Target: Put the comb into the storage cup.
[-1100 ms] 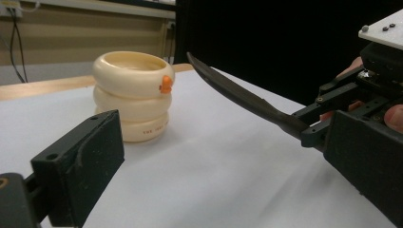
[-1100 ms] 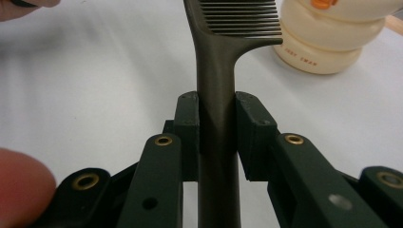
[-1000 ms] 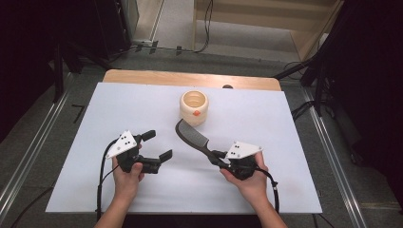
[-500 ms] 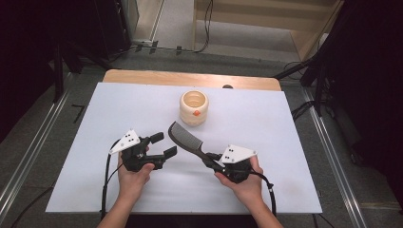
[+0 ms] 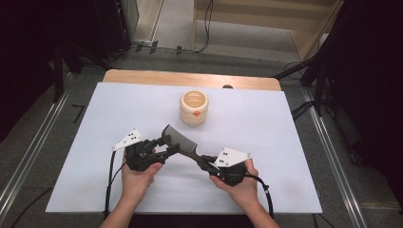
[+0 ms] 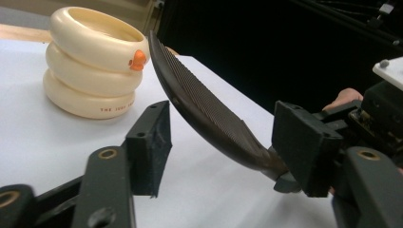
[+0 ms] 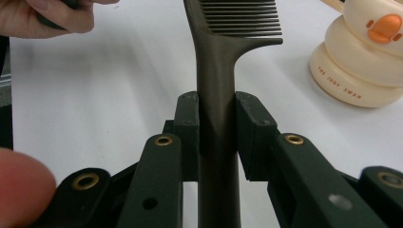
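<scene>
surface: white table top (image 5: 119,109) with a wooden edge (image 5: 142,77) at its far side | floor: grey (image 5: 176,23), with cables (image 5: 206,28) | surroundings: dark | rails: metal, flanking the table (image 5: 28,156)

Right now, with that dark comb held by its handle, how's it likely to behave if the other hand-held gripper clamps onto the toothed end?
The comb probably stays stiff: held only at its handle by the right hand-held gripper, it juts out without sagging. It looks thin and light. Its smooth curved spine may slip between pads, and the fine teeth could bend if squeezed hard.
</scene>
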A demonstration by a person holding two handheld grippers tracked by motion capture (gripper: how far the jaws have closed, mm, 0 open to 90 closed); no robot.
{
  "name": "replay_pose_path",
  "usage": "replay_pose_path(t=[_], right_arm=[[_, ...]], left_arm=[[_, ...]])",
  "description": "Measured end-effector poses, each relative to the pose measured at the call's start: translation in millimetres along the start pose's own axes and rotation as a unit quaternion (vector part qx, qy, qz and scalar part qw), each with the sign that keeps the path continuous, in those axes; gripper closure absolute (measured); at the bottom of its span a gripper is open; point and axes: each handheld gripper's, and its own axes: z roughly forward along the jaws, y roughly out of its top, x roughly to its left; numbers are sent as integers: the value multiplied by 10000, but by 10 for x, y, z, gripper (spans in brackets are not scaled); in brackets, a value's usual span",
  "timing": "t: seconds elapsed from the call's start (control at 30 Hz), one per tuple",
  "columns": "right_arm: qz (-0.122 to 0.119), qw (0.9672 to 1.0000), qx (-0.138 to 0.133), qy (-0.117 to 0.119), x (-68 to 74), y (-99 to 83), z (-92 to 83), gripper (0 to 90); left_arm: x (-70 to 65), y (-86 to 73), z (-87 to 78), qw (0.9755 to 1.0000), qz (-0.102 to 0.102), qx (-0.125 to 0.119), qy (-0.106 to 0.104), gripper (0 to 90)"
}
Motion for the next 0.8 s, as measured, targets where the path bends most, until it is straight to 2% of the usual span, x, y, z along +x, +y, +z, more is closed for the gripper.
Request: replay_pose_path(t=[0.17, 0.3, 0.47, 0.63, 0.8], right_arm=[[-94, 9999, -44, 29, 43, 12, 26, 709], [-160, 9998, -80, 1, 86, 17, 35, 709], [-234, 9996, -149, 11, 122, 24, 47, 709], [-372, 9991, -215, -18, 161, 26, 49, 709], [-486, 9985, -245, -84, 187, 21, 57, 709]], left_arm=[[4, -6, 1, 9999, -77, 12, -98, 529], [14, -4, 3, 9995, -185, 29, -238, 567], [13, -13, 4, 9993, -225, 14, -304, 633], [41, -18, 0, 9978, -413, -10, -524, 709], [55, -20, 4, 9963, -570, 6, -643, 758]])
